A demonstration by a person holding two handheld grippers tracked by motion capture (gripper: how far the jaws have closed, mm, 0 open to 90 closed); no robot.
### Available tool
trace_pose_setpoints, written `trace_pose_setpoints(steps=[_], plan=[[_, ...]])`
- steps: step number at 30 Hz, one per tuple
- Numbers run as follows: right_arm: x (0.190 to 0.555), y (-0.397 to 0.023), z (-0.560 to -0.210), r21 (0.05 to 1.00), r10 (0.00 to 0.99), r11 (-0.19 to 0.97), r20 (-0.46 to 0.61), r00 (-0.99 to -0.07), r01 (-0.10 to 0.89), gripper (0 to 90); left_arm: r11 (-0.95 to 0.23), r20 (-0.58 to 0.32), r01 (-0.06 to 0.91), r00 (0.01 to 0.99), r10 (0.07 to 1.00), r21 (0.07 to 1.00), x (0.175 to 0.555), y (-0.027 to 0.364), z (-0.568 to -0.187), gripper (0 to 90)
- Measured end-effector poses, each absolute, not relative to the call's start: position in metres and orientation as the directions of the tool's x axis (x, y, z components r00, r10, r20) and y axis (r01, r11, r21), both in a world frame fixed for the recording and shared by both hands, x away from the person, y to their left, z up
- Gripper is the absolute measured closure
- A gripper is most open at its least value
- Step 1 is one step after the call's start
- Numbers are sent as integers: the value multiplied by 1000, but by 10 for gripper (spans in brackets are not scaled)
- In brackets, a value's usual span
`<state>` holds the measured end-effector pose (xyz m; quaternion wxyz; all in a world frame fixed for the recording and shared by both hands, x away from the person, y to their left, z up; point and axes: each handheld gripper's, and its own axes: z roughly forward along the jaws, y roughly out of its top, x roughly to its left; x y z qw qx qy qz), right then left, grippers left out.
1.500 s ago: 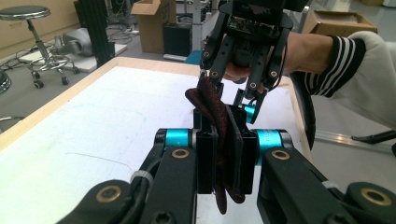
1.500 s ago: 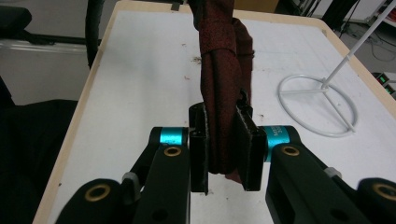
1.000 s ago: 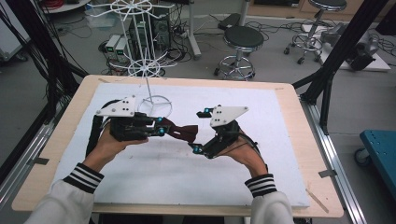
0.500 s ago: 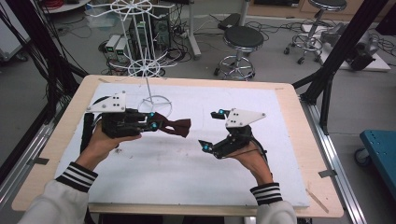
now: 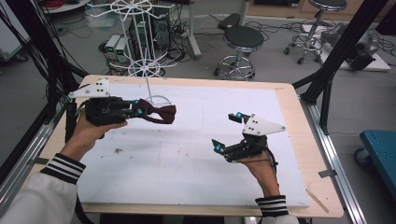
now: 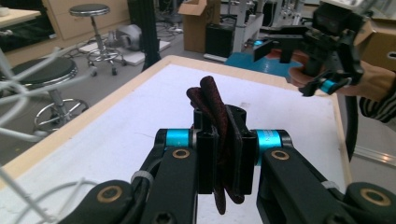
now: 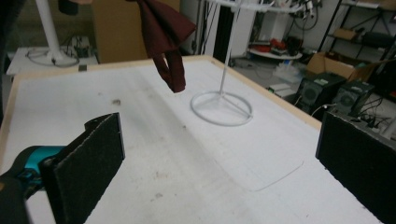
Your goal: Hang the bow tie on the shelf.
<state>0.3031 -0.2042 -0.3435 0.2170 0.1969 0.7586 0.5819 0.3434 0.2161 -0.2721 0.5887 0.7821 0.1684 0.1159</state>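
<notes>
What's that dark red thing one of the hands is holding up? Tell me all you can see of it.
It is a dark red bow tie of soft, finely patterned cloth, with flared wings and a strap loop hanging beneath. The left gripper is shut on it and holds it clear above the white table, near the white wire stand. Nothing else touches it.

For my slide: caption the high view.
Left tool grips a dark red bow tie above the table; right tool open.

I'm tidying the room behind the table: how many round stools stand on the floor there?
2: a black-seated stool just behind the table's far edge, and another stool farther back at the right, cut off by the frame. Others may be hidden.
</notes>
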Motion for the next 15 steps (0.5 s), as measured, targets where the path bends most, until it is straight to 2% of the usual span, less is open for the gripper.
trace_pose_setpoints(steps=[5, 15], plan=[[298, -211, -342, 974, 587, 223, -101, -803, 40, 5, -261, -7, 133, 900, 436, 956, 351, 227, -262, 831], [290, -229, -362, 984, 633, 163, -54, -773, 65, 5, -267, 0, 145, 879, 476, 953, 368, 233, -249, 831]])
